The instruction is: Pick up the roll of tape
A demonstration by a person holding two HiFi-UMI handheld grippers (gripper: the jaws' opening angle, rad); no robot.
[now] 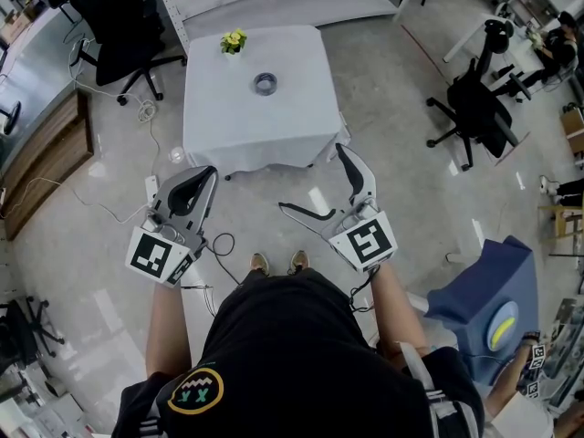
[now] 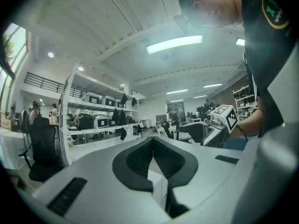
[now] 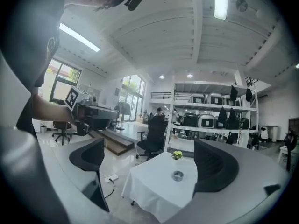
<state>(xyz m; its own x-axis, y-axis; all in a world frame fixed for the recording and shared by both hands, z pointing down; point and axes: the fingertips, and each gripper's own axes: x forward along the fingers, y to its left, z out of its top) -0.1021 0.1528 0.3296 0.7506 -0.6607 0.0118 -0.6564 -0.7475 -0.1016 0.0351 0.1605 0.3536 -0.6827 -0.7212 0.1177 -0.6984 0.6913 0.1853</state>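
While it points level at the person's left side, the left gripper [image 1: 208,175] has its jaws pressed together with nothing between them. Ahead stands a table [image 1: 228,126] draped in a white cloth, well apart from both grippers. Near its far left corner sits what looks like a small yellow-green posy [image 1: 234,40] (too small to be sure), and the roll of tape [image 1: 265,84] lies flat near the middle of the cloth. To the right, the right gripper [image 1: 311,178] holds its jaws spread wide and empty. Its own view frames the distant table and tape between them.
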